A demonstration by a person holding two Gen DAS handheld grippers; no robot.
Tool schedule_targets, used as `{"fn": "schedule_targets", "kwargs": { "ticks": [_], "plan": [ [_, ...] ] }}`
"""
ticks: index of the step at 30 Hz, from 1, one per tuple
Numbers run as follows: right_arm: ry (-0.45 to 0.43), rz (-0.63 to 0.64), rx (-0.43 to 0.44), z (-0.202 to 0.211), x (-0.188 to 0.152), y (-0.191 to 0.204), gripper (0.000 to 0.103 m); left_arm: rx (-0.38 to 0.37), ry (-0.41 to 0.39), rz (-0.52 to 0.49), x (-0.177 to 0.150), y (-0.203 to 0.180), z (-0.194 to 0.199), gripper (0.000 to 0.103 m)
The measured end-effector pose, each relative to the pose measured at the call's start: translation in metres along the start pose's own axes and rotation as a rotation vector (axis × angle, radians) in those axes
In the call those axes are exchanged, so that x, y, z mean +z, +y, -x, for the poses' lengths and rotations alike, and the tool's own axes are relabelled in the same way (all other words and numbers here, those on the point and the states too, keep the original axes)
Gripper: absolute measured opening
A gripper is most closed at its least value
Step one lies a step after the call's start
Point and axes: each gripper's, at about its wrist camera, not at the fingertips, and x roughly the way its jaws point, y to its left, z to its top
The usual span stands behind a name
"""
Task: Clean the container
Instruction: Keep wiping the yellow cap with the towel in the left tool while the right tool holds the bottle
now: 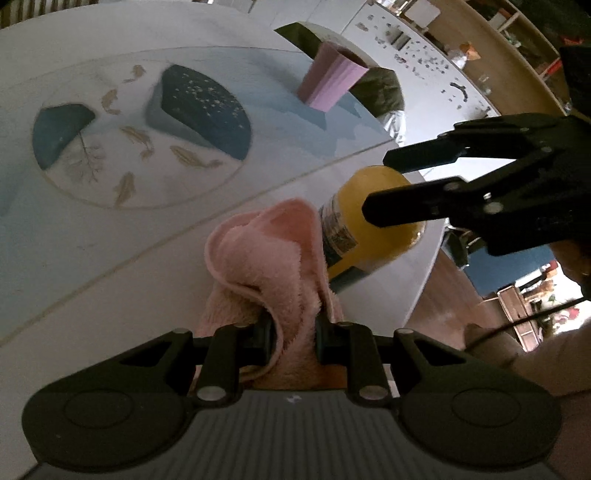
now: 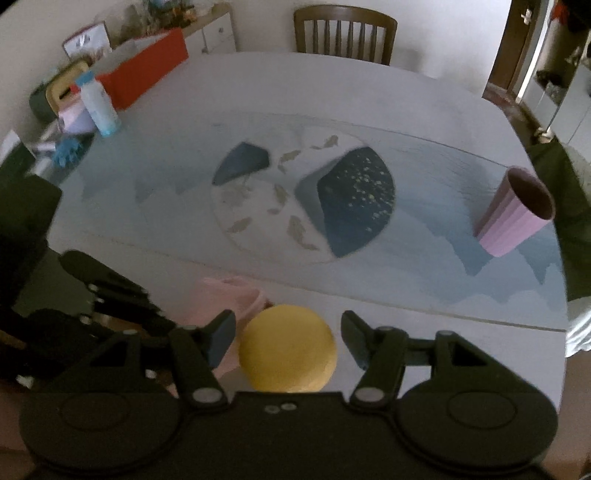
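Observation:
A container with a yellow lid (image 1: 369, 229) and a printed label stands near the table's front edge. My left gripper (image 1: 291, 332) is shut on a pink fluffy cloth (image 1: 266, 266), whose folded end touches the container's labelled side. My right gripper (image 2: 288, 325) is open, one finger on either side of the yellow lid (image 2: 288, 350), with a gap on both sides. In the left wrist view its black fingers (image 1: 406, 206) reach in from the right over the lid. The pink cloth (image 2: 236, 299) shows just left of the lid in the right wrist view.
A ribbed purple cup (image 2: 517, 210) stands at the table's right edge. The tablecloth (image 2: 332, 92) has a round fish print. A white bottle with a blue cap (image 2: 99, 107) and a red box (image 2: 147, 74) sit far left. A wooden chair (image 2: 345, 29) stands behind.

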Motion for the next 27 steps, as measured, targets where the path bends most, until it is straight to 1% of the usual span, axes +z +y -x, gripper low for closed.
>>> {"fn": "schedule_targets", "kwargs": {
  "ticks": [2, 3, 5, 8, 12, 14, 17, 20, 22, 23, 25, 27],
  "plan": [
    [0.010, 0.014, -0.005, 0.001, -0.004, 0.000, 0.062, 0.019, -0.036, 0.007, 0.002, 0.000, 0.010, 0.021],
    [0.012, 0.023, -0.010, 0.000, -0.006, 0.000, 0.062, 0.014, -0.055, 0.014, 0.004, 0.002, 0.016, 0.021],
    [0.000, 0.027, -0.008, 0.002, -0.010, -0.001, 0.060, -0.007, -0.093, 0.025, 0.012, 0.004, 0.031, 0.021],
    [-0.012, 0.038, 0.003, 0.004, -0.014, -0.002, 0.059, -0.041, -0.135, 0.005, 0.027, 0.002, 0.050, 0.021],
    [-0.021, 0.075, 0.031, 0.009, -0.021, -0.003, 0.059, -0.111, -0.156, -0.040, 0.047, -0.011, 0.057, 0.021],
    [-0.030, 0.102, 0.042, 0.012, -0.026, -0.005, 0.059, -0.139, -0.143, -0.066, 0.055, -0.021, 0.050, 0.021],
    [-0.050, 0.123, 0.054, 0.016, -0.034, -0.008, 0.059, -0.154, -0.105, -0.096, 0.061, -0.033, 0.029, 0.021],
    [-0.071, 0.135, 0.060, 0.019, -0.041, -0.011, 0.059, -0.162, -0.063, -0.085, 0.061, -0.035, 0.006, 0.020],
    [-0.082, 0.142, 0.051, 0.020, -0.044, -0.012, 0.059, -0.198, -0.059, -0.033, 0.062, -0.027, -0.001, 0.020],
    [-0.084, 0.137, 0.051, 0.021, -0.046, -0.014, 0.059, -0.192, -0.050, -0.012, 0.062, -0.023, -0.005, 0.021],
    [-0.091, 0.124, 0.059, 0.023, -0.050, -0.019, 0.059, -0.144, -0.015, -0.019, 0.060, -0.020, -0.014, 0.021],
    [-0.099, 0.115, 0.062, 0.024, -0.054, -0.023, 0.059, -0.123, 0.031, -0.017, 0.052, -0.015, -0.027, 0.021]
  ]
}}
